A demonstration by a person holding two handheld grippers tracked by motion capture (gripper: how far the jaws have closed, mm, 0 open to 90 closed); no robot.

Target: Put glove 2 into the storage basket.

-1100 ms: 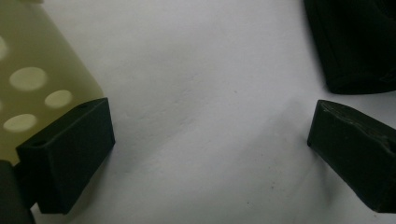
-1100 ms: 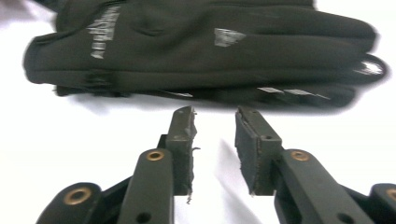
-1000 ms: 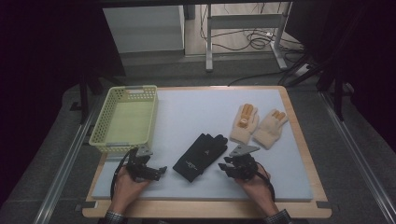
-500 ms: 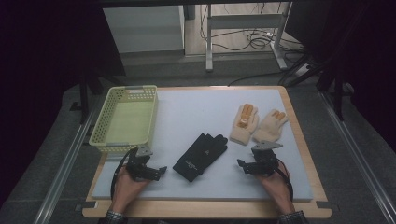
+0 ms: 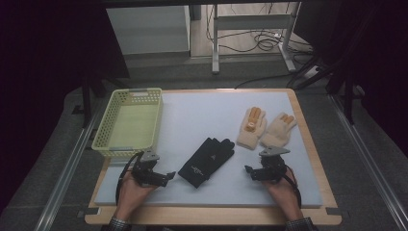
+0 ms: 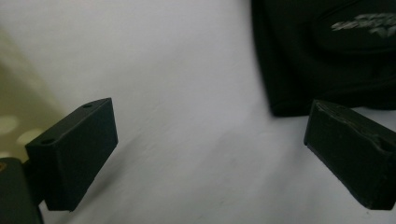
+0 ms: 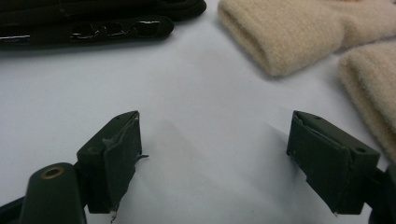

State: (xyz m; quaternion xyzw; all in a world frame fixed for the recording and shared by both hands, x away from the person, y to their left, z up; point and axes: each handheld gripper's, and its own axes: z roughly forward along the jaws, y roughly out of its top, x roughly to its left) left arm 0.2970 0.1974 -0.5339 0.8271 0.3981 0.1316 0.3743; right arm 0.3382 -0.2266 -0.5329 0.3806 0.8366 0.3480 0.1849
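Observation:
A black glove [image 5: 206, 156] lies flat near the middle of the white mat; its cuff [image 6: 322, 51] fills the upper right of the left gripper view. Two cream knitted gloves [image 5: 251, 128] [image 5: 279, 130] lie side by side to its right, their cuffs [image 7: 280, 37] [image 7: 373, 88] close ahead in the right gripper view. My left gripper [image 5: 168, 176] rests low on the mat just left of the black glove, jaws wide apart and empty. My right gripper [image 5: 249, 171] sits below the cream gloves, open, nothing between its jaws.
A pale yellow-green plastic basket [image 5: 129, 122] stands empty at the mat's left edge, just beyond the left hand. The wooden table rim [image 5: 312, 144] frames the mat. Dark floor, cables and table legs lie behind.
The right hand has pulled its gripper rightward away from the black glove, to below the cream gloves. The left gripper has stayed put.

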